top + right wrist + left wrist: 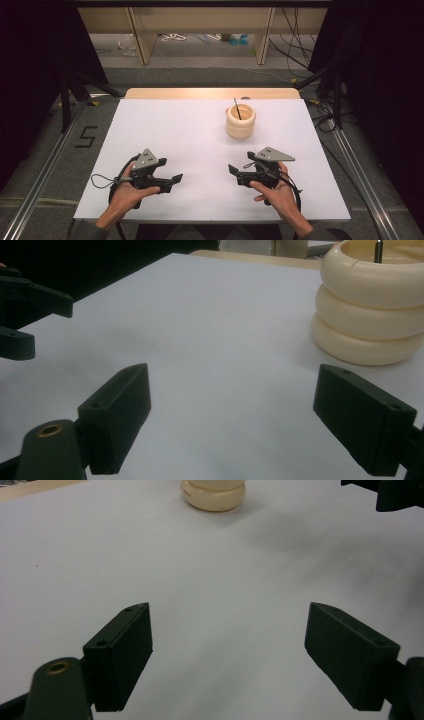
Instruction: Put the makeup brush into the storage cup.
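Note:
A cream ribbed holder (240, 120), shaped like three stacked rings, stands upright toward the far right of the white table (165, 130). A thin dark stick (237, 108) leans inside it. The same holder (370, 315) rises at the upper right of the right gripper view, and its base (213, 494) sits at the top of the left gripper view. My left gripper (176, 180) rests low over the near left of the table, open and empty. My right gripper (233, 171) is at the near right, open, holding nothing. They point toward each other.
Dark curtains flank the table on both sides. Metal rails (45, 165) run along the floor beside it, with a "5" mark (86, 136) at the left. Wooden furniture legs (142, 35) and cables (295, 50) lie beyond the far edge.

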The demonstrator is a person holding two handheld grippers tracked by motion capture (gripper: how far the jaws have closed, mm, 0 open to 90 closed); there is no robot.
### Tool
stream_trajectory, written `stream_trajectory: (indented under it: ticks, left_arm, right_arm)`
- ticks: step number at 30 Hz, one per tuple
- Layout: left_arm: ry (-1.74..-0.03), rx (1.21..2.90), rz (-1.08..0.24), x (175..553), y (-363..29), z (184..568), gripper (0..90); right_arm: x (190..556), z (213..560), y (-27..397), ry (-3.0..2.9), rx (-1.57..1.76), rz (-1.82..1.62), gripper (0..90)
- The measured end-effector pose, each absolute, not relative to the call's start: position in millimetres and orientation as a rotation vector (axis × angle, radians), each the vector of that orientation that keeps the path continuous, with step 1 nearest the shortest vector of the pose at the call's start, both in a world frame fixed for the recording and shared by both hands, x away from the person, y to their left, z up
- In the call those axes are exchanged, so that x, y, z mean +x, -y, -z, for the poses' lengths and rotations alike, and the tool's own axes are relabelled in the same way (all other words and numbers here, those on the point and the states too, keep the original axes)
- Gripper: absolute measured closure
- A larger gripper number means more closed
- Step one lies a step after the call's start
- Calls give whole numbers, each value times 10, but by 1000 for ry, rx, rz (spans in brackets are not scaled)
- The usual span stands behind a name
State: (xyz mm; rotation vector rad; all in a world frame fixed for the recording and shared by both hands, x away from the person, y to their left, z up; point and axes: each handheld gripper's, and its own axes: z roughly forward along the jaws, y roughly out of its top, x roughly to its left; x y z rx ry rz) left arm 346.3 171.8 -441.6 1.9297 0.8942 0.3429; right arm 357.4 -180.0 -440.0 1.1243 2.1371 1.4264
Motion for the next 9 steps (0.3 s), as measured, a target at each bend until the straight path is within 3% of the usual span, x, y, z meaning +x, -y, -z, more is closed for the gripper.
stream_trajectory:
  ticks: [9]
  left_arm:
    - [-896, 1936, -343, 3463, -1720, 4410, 186]
  right_arm:
    - [3577, 4400, 1803, -2136, 1126, -1422, 161]
